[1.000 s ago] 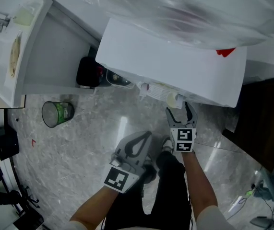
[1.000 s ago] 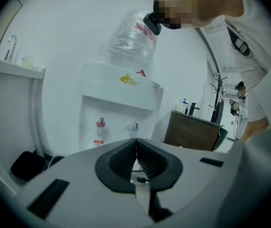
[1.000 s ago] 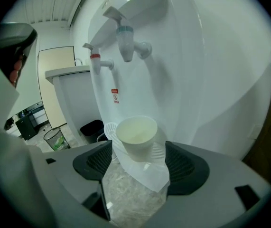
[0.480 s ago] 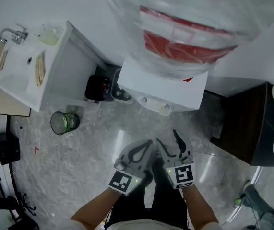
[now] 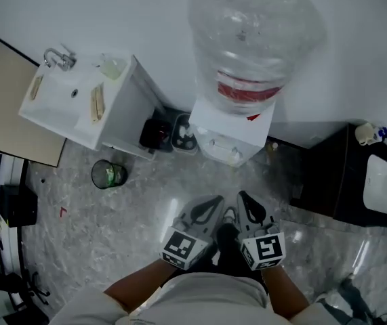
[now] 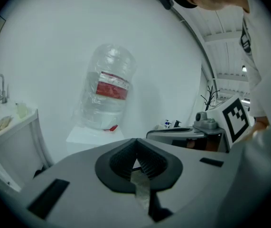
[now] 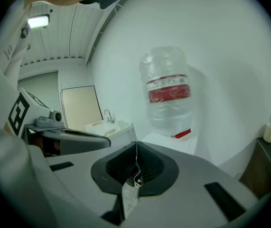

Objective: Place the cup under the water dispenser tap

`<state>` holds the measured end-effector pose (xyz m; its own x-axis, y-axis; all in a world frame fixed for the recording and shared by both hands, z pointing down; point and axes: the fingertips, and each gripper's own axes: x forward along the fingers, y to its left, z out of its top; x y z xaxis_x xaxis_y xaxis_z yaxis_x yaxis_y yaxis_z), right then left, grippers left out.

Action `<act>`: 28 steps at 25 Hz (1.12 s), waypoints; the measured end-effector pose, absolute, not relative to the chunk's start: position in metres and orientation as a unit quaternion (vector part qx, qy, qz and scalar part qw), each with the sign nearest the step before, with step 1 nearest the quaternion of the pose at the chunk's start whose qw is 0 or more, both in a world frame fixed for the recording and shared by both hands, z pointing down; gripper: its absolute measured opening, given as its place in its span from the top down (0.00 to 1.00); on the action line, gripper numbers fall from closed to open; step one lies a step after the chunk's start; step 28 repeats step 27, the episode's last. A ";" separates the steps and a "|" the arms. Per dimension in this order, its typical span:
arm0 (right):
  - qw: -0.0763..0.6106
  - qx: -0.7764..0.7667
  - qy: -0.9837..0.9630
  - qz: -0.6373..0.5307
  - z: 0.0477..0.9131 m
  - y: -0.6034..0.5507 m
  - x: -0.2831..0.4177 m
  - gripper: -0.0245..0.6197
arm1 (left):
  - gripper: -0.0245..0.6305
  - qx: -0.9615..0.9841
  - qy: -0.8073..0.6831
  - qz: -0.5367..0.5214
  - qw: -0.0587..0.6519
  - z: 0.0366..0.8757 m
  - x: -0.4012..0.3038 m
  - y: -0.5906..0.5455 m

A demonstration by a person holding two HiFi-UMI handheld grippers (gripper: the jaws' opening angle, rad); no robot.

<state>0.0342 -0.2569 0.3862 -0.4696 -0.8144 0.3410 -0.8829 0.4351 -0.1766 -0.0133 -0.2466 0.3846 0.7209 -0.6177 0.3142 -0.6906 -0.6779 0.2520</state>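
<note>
The water dispenser [image 5: 232,124] stands against the back wall with a clear bottle [image 5: 254,32] and its red label on top. On its front ledge sits a small pale round thing [image 5: 232,156]; it is too small to tell whether it is the cup or a tap. Both grippers hang low in the head view, well back from the dispenser and close to the person's body. My left gripper [image 5: 215,200] is shut with nothing in it. My right gripper [image 5: 242,196] is shut and empty too. The dispenser's bottle [image 6: 107,91] [image 7: 167,89] shows far off beyond each pair of closed jaws.
A white sink cabinet [image 5: 78,107] with a faucet [image 5: 59,58] stands at the left, and a round bin [image 5: 108,175] is on the marble floor before it. Black items [image 5: 156,134] sit between cabinet and dispenser. A dark counter [image 5: 329,175] with a white basin [image 5: 383,181] is at the right.
Both grippers rose and drew back from the dispenser's front. The right jaws, open by the ledge a second ago, have shut. The head view now takes in the whole dispenser.
</note>
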 end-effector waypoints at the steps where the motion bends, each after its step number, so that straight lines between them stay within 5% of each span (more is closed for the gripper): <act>1: 0.105 0.503 -0.841 0.167 0.377 -0.249 0.033 0.94 | 0.95 0.909 -0.361 0.101 0.181 0.377 -0.013 -0.240; 28: 0.105 0.509 -0.846 0.120 0.297 -0.206 0.029 0.94 | 0.95 0.913 -0.375 0.061 0.151 0.299 -0.009 -0.204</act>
